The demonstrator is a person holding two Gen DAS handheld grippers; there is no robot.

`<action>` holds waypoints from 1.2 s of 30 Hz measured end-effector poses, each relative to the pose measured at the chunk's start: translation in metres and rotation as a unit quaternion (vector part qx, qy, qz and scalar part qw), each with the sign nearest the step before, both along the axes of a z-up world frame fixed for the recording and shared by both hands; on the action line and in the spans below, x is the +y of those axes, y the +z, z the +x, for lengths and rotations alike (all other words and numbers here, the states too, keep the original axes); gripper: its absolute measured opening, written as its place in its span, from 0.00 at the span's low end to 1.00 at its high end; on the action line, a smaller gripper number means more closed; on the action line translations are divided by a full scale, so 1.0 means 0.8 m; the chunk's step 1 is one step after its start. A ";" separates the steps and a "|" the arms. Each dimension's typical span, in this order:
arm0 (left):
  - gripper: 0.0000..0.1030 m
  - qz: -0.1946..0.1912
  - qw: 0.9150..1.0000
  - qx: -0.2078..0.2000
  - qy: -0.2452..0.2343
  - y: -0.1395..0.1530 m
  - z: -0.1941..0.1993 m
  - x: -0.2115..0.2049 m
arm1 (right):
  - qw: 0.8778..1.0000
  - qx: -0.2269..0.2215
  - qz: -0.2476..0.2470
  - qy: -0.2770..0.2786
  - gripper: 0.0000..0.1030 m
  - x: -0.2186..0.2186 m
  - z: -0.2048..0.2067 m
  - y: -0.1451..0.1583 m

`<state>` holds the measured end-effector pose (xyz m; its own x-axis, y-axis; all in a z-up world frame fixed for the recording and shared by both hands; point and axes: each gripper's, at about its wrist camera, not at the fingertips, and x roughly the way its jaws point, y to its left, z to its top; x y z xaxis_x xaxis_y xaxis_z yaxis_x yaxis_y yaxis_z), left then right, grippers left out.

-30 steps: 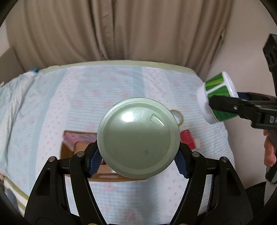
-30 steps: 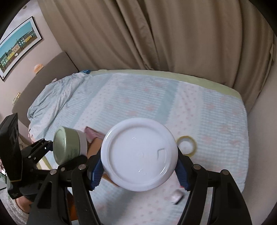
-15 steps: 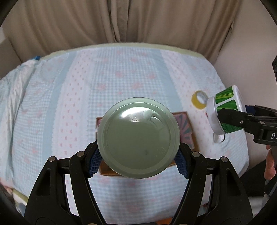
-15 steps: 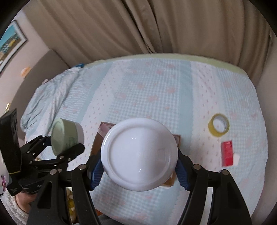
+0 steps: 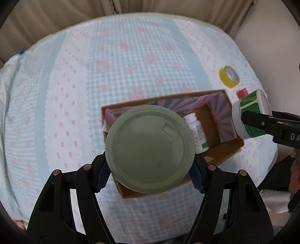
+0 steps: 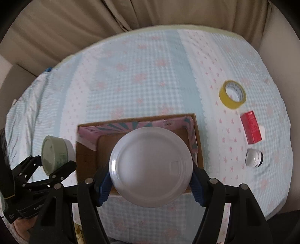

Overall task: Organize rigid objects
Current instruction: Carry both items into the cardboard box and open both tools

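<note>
My left gripper (image 5: 150, 176) is shut on a jar with a sage-green lid (image 5: 149, 149) and holds it above the near left part of an open cardboard box (image 5: 227, 152). It also shows in the right wrist view (image 6: 56, 153). My right gripper (image 6: 150, 183) is shut on a white-lidded jar (image 6: 151, 166) with a green label (image 5: 251, 114), above the box (image 6: 86, 159). A white pill bottle (image 5: 197, 133) lies inside the box.
The box sits on a bed with a blue and pink checked cover (image 6: 150, 75). To its right lie a yellow tape roll (image 6: 232, 94), a red packet (image 6: 252, 129) and a small white-capped jar (image 6: 254, 157). Beige curtains (image 6: 131, 16) hang behind.
Both grippers have risen and tipped downward with their jars, so the box now shows from above, with the bottle inside it. Both grips are unchanged.
</note>
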<state>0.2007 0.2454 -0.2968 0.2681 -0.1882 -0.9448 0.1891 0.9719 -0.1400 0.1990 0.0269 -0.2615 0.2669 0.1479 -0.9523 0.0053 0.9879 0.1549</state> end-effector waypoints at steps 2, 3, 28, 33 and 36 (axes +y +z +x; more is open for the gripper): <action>0.66 0.000 1.000 0.012 -0.005 -0.016 0.011 -0.004 | 1.000 0.009 -0.006 -0.005 0.64 0.000 0.008 -0.017; 0.66 0.002 1.000 0.017 -0.009 -0.023 0.016 -0.007 | 1.000 0.011 -0.012 -0.007 0.64 0.000 0.011 -0.025; 1.00 0.028 0.994 0.086 -0.066 -0.127 0.068 -0.046 | 0.993 0.102 0.002 -0.055 0.72 -0.008 0.088 -0.153; 1.00 0.029 0.994 0.080 -0.070 -0.117 0.063 -0.050 | 0.996 0.049 0.008 -0.075 1.00 -0.014 0.086 -0.135; 1.00 0.028 0.995 0.077 -0.065 -0.112 0.058 -0.046 | 0.996 0.041 0.007 -0.077 1.00 -0.019 0.085 -0.128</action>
